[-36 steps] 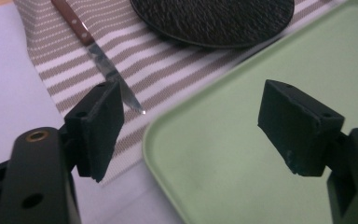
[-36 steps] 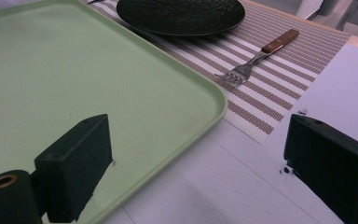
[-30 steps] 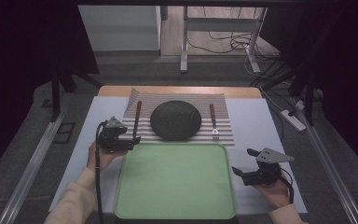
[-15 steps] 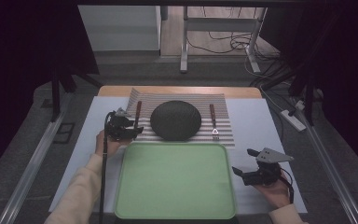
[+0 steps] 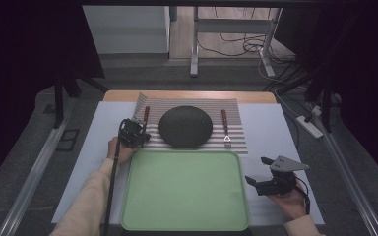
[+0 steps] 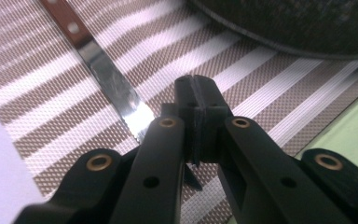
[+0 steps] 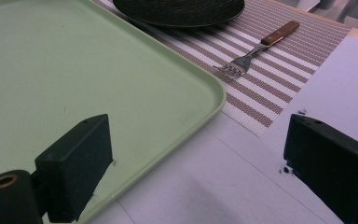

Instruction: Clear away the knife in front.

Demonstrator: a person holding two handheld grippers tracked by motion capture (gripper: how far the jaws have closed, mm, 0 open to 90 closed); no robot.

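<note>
My left gripper is over the left part of the striped placemat, at the blade end of a wooden-handled knife. In the left gripper view its jaws are shut together just above the mat, and the knife blade runs under the left finger; nothing shows between the pads. A dark round plate lies at the mat's centre, with a fork to its right. My right gripper stands open over the white table, right of the green tray; the right gripper view shows nothing between its pads.
The green tray's corner lies close to the right gripper, with the fork and plate beyond it. The plate's rim is just ahead of the left gripper. Cables and a power strip lie past the table's right edge.
My left gripper has moved forward and right, from beside the tray's left edge onto the placemat at the knife. The right gripper has stayed put.
</note>
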